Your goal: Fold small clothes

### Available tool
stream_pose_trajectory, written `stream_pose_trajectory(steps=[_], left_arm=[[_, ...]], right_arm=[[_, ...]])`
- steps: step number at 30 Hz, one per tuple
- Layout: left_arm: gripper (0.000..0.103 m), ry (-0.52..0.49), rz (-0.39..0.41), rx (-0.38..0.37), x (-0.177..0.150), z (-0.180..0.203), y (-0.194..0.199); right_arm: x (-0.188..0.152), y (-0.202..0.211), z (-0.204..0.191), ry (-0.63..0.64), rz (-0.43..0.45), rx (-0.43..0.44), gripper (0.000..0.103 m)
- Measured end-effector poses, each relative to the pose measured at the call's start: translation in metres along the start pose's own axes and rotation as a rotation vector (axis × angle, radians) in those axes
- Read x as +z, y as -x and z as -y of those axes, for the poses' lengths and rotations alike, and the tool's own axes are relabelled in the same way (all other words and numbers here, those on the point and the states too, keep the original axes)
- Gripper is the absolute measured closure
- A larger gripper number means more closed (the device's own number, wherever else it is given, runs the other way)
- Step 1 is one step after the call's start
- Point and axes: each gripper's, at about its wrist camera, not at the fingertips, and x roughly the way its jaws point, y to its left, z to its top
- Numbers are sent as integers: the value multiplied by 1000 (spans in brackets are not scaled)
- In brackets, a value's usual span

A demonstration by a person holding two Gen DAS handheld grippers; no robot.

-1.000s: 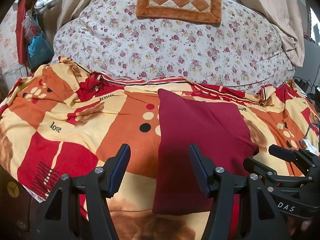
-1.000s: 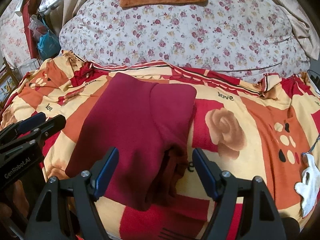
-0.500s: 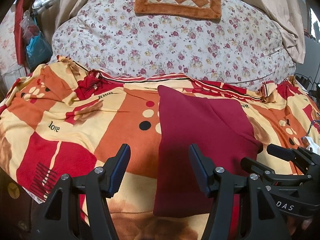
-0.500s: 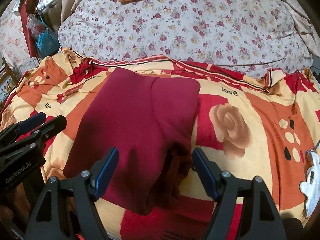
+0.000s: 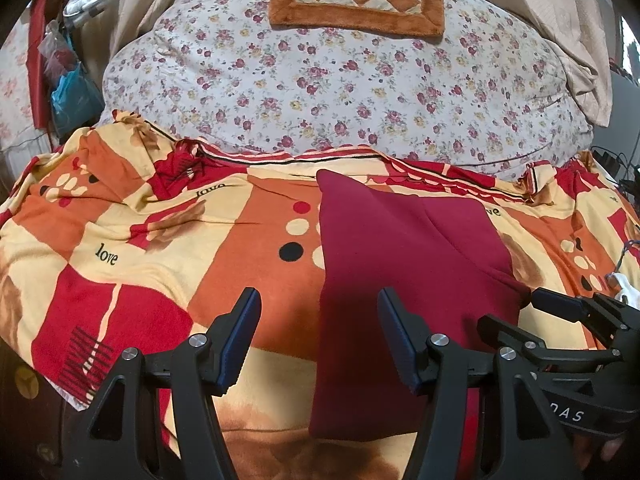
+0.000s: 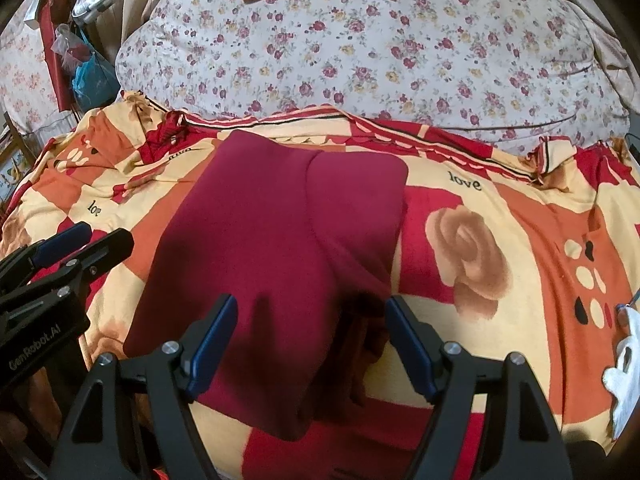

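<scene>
A dark red garment lies folded flat on the patterned orange, red and cream blanket. One layer of it overlaps on the right side, and a bunched dark fold sits at its near right corner. My left gripper hovers open over the garment's near left edge, nothing between its fingers. My right gripper hovers open above the garment's near right part, touching nothing. Each gripper shows at the edge of the other's view.
A big floral quilt is heaped behind the blanket, with an orange checked mat on top. Bags hang at the far left. A white object lies at the blanket's right edge. Cables sit at the far right.
Both views have shifted slightly, so the bed appears a little lower in frame. The garment lies as before and both grippers stay open.
</scene>
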Motion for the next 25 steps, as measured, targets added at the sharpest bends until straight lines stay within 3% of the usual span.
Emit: stream_pose_trajectory(steps=[25], left_arm=[[63, -12, 4, 0, 0, 1, -6]], right_arm=[[8, -5, 3, 2, -3, 4, 22]])
